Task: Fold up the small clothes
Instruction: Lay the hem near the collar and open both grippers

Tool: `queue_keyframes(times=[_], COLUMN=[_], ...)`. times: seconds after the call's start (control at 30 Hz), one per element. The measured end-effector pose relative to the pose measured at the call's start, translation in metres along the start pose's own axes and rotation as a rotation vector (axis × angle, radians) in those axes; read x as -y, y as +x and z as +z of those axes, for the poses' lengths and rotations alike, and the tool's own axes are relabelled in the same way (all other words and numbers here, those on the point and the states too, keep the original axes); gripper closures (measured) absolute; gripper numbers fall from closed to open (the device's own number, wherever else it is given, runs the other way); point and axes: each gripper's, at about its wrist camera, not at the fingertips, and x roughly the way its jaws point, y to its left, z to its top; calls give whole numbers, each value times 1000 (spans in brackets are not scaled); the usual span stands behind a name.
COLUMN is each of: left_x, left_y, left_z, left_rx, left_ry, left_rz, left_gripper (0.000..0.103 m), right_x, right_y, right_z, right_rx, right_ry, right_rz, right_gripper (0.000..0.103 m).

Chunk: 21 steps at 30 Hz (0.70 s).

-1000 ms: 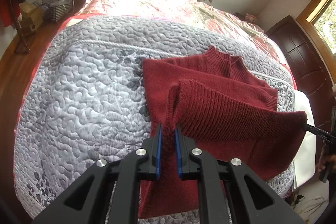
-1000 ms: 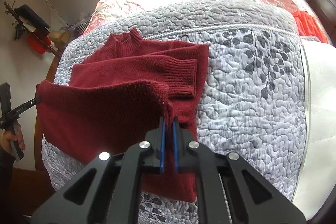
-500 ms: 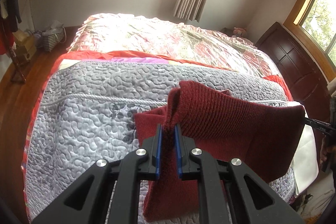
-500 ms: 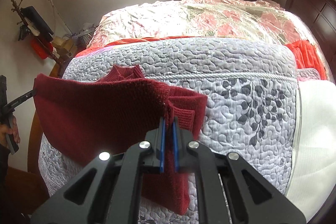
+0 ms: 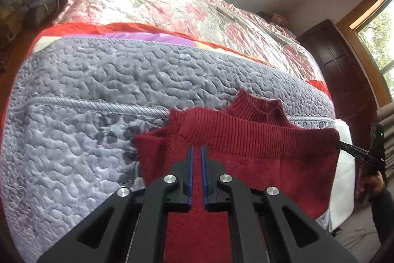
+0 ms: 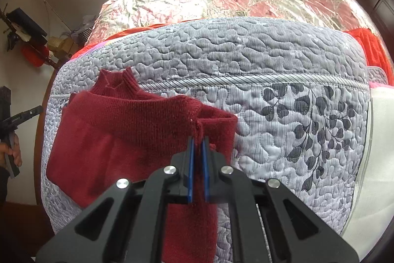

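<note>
I had the sweater hem folded up near the collar; right tongs clamped on it, left tongs prob. released, can't confirm. Next: release, smooth.

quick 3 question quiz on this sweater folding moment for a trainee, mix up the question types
1. True or false: the ribbed hem of the red sweater has been brought up close to its collar.
2. Multiple choice: the sweater lies on (A) a wooden table, (B) a grey quilted cover, (C) a bare white mattress.
3. Fill in: in the right wrist view, the right gripper is shut on the ____.

Key:
1. True. The hem lies just below the collar.
2. B.
3. Sweater. Knit is bunched between its blue pads, while the left gripper shows a bare gap between its pads, with the sweater lying behind it.
</note>
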Motion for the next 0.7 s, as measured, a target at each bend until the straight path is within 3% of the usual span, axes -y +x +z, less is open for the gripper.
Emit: queue_keyframes(times=[0.1,0.17,0.23,0.27,0.47,0.6,0.7], left_x=[-2,-2,1,2,8,-6,-10], left_y=[34,51,66,72,103,98,97], left_z=[5,10,15,17,22,26,25], left_rx=[-56,-76,-91,-99,-179,-149,-172], left_ry=[25,67,114,136,206,142,105], left_rz=[23,51,75,88,114,182,94], left_gripper=[92,82,59,55,54,51,46], right_x=[3,4,4,3,4,4,4], right_y=[4,6,8,9,17,18,20], right_z=[-1,-2,-3,-4,-4,-2,0], right_rx=[-6,-9,-8,-6,-12,-12,-10], right_ry=[12,14,15,15,23,24,23], right_rz=[2,4,7,9,17,22,25], right_gripper=[98,98,98,98,98,98,98])
